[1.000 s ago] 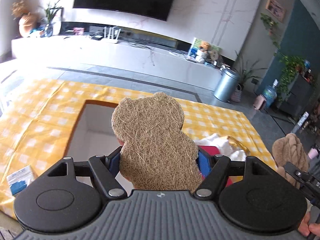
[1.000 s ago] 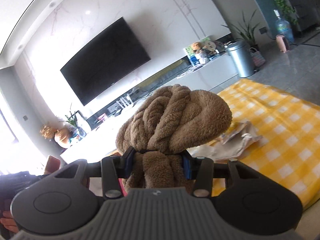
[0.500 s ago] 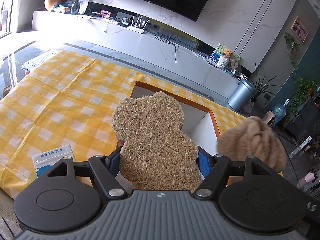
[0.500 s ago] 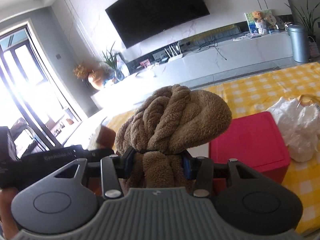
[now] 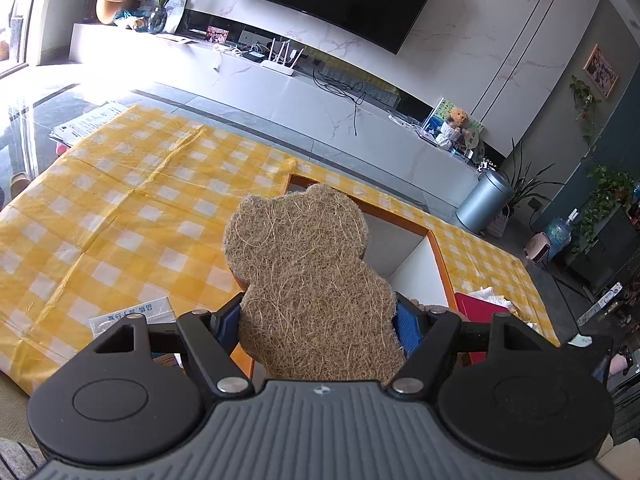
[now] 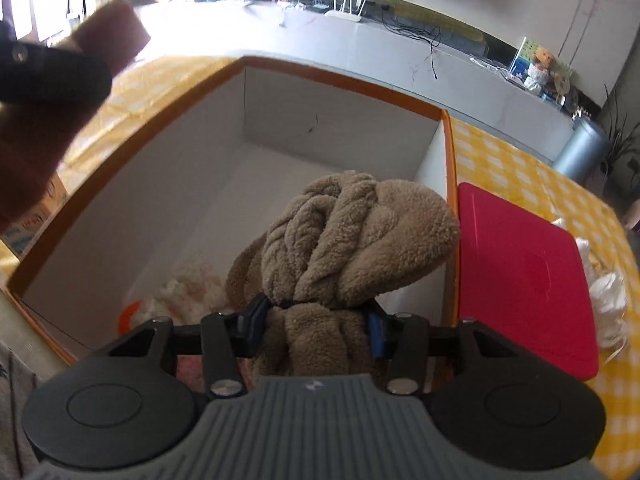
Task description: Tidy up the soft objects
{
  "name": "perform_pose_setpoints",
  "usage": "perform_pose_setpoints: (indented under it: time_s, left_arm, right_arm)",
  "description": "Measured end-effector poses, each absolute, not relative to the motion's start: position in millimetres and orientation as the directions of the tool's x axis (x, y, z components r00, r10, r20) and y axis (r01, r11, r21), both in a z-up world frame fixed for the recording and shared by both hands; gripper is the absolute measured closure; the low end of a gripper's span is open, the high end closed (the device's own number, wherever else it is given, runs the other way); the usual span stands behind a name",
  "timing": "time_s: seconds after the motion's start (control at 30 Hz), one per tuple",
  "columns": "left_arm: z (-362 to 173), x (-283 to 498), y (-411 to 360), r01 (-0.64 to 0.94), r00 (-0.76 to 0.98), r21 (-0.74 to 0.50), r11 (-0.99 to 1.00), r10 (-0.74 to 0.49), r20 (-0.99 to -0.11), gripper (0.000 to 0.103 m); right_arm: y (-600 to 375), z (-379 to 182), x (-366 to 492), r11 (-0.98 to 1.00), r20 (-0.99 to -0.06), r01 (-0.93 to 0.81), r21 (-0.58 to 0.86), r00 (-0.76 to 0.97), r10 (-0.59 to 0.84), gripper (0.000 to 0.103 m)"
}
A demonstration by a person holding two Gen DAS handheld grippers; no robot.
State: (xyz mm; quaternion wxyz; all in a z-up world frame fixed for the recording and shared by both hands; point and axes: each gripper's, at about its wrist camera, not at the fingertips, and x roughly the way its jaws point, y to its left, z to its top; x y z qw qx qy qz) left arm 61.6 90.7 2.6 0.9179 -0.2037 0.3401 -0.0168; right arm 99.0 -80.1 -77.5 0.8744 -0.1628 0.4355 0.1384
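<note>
A: What does the left gripper (image 5: 318,320) have?
B: It is clamped on a bear-shaped fibre pad (image 5: 308,280), which stands upright between the blue fingers (image 5: 408,326) and hides the near edge of the orange-rimmed box (image 5: 438,256). The box sits on the yellow checked surface (image 5: 120,216).

A: Any writing on that side?
B: A small white packet (image 5: 132,314) lies just left of the gripper, with blue print too small to read.

A: And the right gripper (image 6: 314,326)?
B: Closed tight around the neck of a bunched brown fleece bundle (image 6: 352,240), held above the open box (image 6: 320,76), over its right half. White stuffing-like material (image 6: 180,292) lies on the box floor. A red lid (image 6: 524,276) lies just beside the box's right wall. I can read no labels here.
</note>
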Motion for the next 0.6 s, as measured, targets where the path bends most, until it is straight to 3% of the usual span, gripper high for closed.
perform_pose_setpoints:
  time_s: [0.17, 0.37, 0.5, 0.6]
  left_arm:
    - [-1.9, 64.1, 96.4, -0.123, 0.761, -0.401, 0.908, -0.173, -0.625, 0.018]
    - [-2.9, 64.4, 98.7, -0.126, 0.755, -0.421, 0.898, -0.189, -0.628, 0.018]
    - [-1.0, 63.8, 99.8, -0.118, 0.758, -0.429, 0.895, -0.198, -0.621, 0.018]
    - [-2.2, 64.5, 102.3, -0.119, 0.757, -0.437, 0.892, -0.203, -0.621, 0.018]
  right_arm:
    - [-62.1, -91.3, 102.5, 0.846, -0.830, -0.417, -0.333, 0.555, -0.054, 0.054]
    - [-55.5, -90.8, 105.5, 0.825, -0.858, -0.446, -0.347, 0.507, -0.087, 0.054]
    - [-65.0, -92.0, 119.4, 0.873, -0.927, -0.484, -0.061, 0.352, 0.130, 0.054]
    - [-75.1, -93.0, 123.8, 0.883, -0.931, -0.468, 0.028, 0.308, 0.193, 0.054]
